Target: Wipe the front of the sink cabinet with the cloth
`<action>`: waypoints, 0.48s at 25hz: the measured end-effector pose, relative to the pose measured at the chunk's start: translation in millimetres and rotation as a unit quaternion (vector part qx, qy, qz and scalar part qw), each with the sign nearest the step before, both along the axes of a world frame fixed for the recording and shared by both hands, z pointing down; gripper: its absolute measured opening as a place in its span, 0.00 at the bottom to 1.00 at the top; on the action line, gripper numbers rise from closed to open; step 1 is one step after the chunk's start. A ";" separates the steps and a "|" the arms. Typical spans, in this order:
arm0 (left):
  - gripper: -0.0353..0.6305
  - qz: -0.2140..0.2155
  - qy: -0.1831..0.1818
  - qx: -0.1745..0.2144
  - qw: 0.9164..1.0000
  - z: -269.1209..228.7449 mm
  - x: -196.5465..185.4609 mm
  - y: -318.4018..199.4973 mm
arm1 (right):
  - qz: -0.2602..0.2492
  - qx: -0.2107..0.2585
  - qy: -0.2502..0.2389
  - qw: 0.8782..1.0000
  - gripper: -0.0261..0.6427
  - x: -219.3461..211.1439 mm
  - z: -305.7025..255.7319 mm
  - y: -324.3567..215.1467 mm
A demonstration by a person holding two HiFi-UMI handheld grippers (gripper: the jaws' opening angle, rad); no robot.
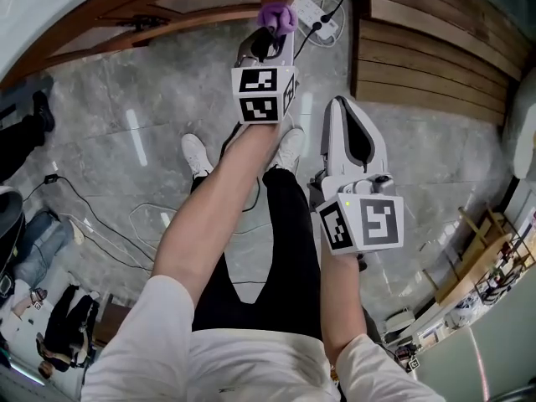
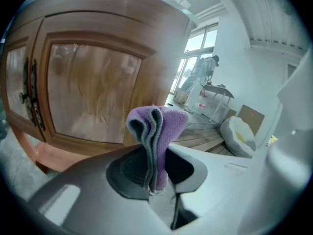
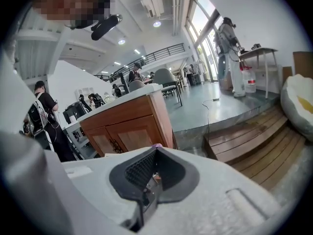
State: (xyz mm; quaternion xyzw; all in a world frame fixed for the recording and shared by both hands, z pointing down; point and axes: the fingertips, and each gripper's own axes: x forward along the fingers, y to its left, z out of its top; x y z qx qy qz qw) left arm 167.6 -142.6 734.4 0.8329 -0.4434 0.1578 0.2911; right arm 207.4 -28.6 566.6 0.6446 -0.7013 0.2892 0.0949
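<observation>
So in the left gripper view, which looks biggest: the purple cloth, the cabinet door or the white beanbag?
1. cabinet door, largest by far.
2. purple cloth, pinched in the left gripper right at the camera, so it looks inflated.
3. white beanbag, smallest here, but far off; probably bigger than the cloth really.

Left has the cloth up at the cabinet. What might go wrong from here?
1. The left hand-held gripper pinches the folded cloth only at its lower edge; drag on the cabinet door may pull it loose.
2. The dark door handles at the panel's left could snag the cloth.
3. A power strip with its cable lies on the floor by the cabinet base, near the person's feet: a likely trip or snag hazard.
</observation>
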 end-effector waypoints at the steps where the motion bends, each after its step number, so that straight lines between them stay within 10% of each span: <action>1: 0.17 0.002 -0.002 0.000 1.000 -7.9 -2.7 3.9 | -0.002 0.002 0.002 1.000 0.04 -2.2 -6.7 -0.3; 12: 0.17 0.000 -0.010 0.017 1.000 -119.5 -58.0 23.5 | -0.009 0.023 0.008 1.000 0.04 -36.6 -86.9 8.4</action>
